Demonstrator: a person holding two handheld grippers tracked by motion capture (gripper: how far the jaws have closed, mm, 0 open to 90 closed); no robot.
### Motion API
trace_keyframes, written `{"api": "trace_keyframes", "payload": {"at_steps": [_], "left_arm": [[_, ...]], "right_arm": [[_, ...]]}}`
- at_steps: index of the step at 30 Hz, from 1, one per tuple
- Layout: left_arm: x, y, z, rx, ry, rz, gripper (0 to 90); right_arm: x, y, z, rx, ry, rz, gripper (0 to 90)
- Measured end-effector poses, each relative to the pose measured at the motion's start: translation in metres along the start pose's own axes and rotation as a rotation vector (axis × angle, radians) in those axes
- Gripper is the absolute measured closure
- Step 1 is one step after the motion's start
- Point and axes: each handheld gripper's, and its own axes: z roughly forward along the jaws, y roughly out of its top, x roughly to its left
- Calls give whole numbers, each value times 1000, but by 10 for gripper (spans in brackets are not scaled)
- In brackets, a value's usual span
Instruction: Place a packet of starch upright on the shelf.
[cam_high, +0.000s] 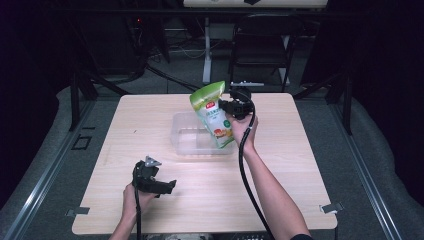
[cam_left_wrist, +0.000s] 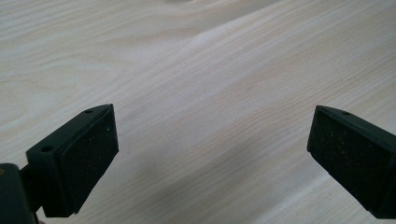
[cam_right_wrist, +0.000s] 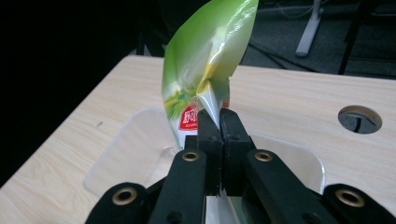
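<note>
Pinching the pouch (cam_high: 214, 112) edge, the right gripper (cam_high: 226, 107) hangs it tilted over the tub (cam_high: 181, 135) — left gripper's (cam_high: 170, 186) fingers wide, empty.

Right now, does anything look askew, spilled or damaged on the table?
Nothing is spilled. The green snack pouch hangs tilted over the clear plastic tray, pinched at one creased edge by the right tool. The left tool is open over bare wood.
</note>
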Motion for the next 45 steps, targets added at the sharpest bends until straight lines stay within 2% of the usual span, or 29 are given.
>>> {"api": "trace_keyframes", "payload": {"at_steps": [7,12,16,18,19,25,29,33,35,36,39,43,45], "left_arm": [[1,0,0,6,-6,0,20],[0,0,1,7,-6,1,20],[-1,0,2,5,-7,4,21],[-1,1,1,8,-10,4,21],[-1,1,2,8,-10,8,21],[-2,1,4,7,-20,3,21],[-2,1,4,6,-22,7,22],[-2,0,3,11,-22,11,22],[-1,0,2,10,-22,10,23],[-1,0,2,9,-23,8,24],[0,-1,3,8,-24,0,23],[0,0,2,9,-29,7,24],[-1,0,2,9,-27,2,25]], "right_arm": [[-8,1,14,82,-5,-33,855],[-16,5,15,128,0,-42,830],[-22,15,17,180,26,-80,769],[-24,19,18,186,37,-92,742],[-26,22,19,204,56,-98,716],[-36,40,27,264,115,-109,592],[-35,44,39,322,106,-118,528],[-32,41,50,376,103,-123,569],[-32,39,53,382,96,-109,686],[-33,39,52,381,121,-87,731],[-33,37,49,374,130,-64,821],[-30,33,42,357,156,-38,862],[-27,29,35,319,171,-43,870]]}}
